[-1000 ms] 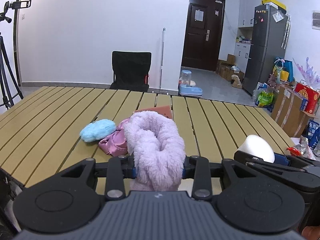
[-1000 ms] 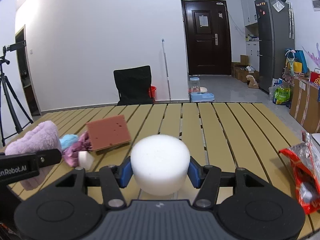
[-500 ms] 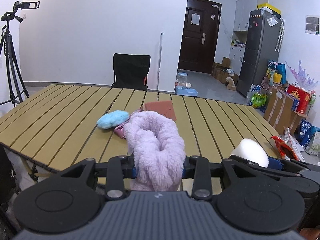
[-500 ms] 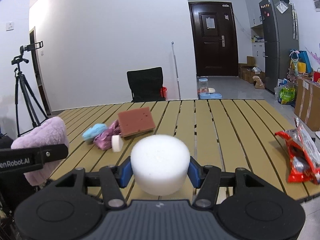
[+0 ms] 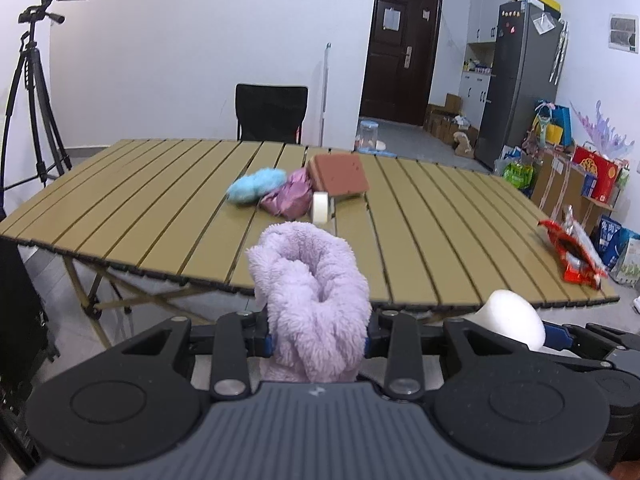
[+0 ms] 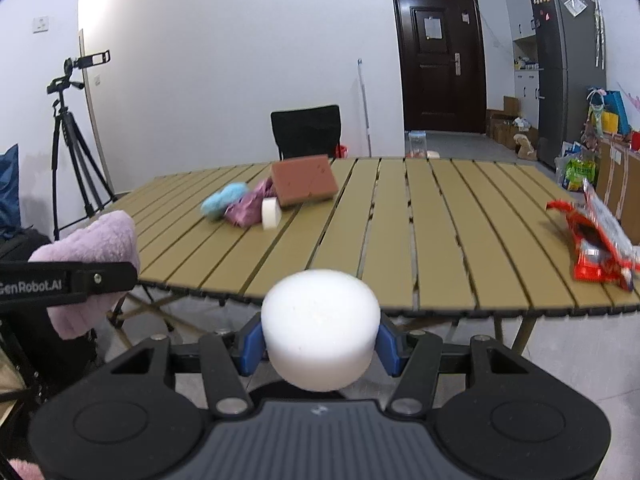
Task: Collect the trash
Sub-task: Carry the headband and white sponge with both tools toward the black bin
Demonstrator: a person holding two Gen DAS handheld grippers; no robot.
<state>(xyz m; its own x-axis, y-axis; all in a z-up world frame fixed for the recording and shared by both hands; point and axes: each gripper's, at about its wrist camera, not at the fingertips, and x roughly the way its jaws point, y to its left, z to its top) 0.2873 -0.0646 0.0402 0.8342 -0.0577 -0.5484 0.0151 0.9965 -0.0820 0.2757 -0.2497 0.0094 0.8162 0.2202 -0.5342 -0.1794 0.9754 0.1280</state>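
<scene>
Slatted tan folding table (image 5: 420, 232) ahead of both my grippers, its near edge just beyond them. Mid-table cluster: blue fluffy piece (image 5: 256, 185), crumpled purple wrapper (image 5: 290, 198) touching it, small white foam disc (image 5: 321, 207) standing on edge just in front of the wrapper, brown sponge block (image 5: 338, 174) tilted up behind them, leaning on the wrapper. Red snack bag (image 5: 572, 254) lies near the table's right edge, well apart from the cluster. Behind the table: black chair (image 5: 272, 114), tripod with camera (image 5: 36, 80) at left, dark door (image 5: 394, 50), grey fridge (image 5: 520, 80), bags and boxes on the floor at right. Nothing stands between my grippers and the table.

My left gripper (image 5: 318, 334) is clamped on a lilac fuzzy cloth (image 5: 312, 300); the cloth bulges up out of the jaws, folded over itself, and hangs below them too. In the right wrist view it shows at far left (image 6: 92, 256) behind the left gripper's black finger.

My right gripper (image 6: 320, 348) is clamped on a white foam puck (image 6: 320, 328), blue pads (image 6: 250, 344) pressed on both sides, puck upright and sitting centred between the jaws. Same puck shows at lower right of the left view (image 5: 512, 320). Both held items are off the table, in front of its near edge.
</scene>
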